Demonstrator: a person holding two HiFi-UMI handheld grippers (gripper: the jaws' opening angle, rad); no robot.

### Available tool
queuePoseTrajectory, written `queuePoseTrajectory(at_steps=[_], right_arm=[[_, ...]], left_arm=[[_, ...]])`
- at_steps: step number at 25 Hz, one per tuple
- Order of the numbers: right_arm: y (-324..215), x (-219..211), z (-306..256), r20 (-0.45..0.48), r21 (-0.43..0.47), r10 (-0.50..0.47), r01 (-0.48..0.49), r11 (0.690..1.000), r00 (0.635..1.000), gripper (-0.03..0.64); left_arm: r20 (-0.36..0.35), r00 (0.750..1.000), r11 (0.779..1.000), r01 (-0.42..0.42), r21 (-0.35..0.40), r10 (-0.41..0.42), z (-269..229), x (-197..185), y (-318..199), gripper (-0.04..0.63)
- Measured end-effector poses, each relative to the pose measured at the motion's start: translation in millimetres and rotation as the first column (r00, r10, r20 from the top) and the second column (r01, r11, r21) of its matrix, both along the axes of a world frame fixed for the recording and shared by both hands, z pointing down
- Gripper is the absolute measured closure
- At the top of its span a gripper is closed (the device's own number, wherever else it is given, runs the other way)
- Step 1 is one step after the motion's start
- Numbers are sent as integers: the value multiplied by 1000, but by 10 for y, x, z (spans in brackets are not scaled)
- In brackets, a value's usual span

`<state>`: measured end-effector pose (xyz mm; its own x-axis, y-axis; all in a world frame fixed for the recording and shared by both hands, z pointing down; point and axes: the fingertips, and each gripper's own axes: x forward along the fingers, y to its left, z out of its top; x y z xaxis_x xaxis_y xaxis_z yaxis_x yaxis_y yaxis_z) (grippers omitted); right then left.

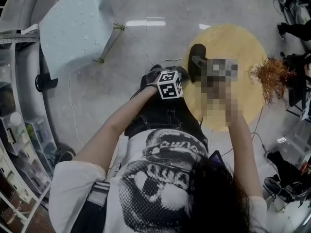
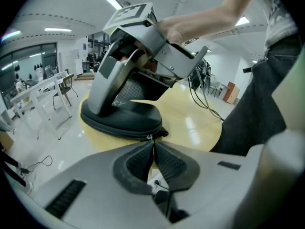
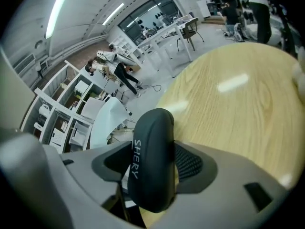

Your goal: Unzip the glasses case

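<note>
A black zip-up glasses case (image 1: 197, 57) lies near the left edge of a round yellow table (image 1: 243, 42). My right gripper (image 3: 151, 163) straddles the case (image 3: 151, 147), one pad on each long side, and holds it. In the left gripper view the case (image 2: 121, 118) rests flat on the table (image 2: 190, 123) under the right gripper's grey finger (image 2: 106, 82). My left gripper (image 2: 153, 144) is shut, its tips meeting on the small metal zipper pull (image 2: 151, 137) at the case's near end. Its marker cube (image 1: 170, 84) shows in the head view, just left of the case.
A bushy orange tuft (image 1: 269, 76) sits at the table's right edge. A pale blue chair (image 1: 77, 25) stands on the floor to the left, with shelves (image 1: 14, 130) beyond it. Cables trail over the floor. My body is close against the table's near side.
</note>
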<state>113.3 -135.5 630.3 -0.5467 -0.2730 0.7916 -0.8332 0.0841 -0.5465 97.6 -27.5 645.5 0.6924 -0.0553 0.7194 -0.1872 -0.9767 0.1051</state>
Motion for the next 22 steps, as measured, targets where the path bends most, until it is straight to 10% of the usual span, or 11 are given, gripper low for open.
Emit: queuePoseTrajectory(at_steps=[14, 22], right_arm=[[-45, 198, -33, 24, -7, 310, -310, 951, 950, 347], [-43, 240, -9, 49, -20, 359, -358, 933, 932, 348]], left_arm=[[-42, 981, 982, 190, 18, -189, -119, 159, 84, 580], [-128, 918, 927, 373, -41, -375, -84, 228, 79, 581]])
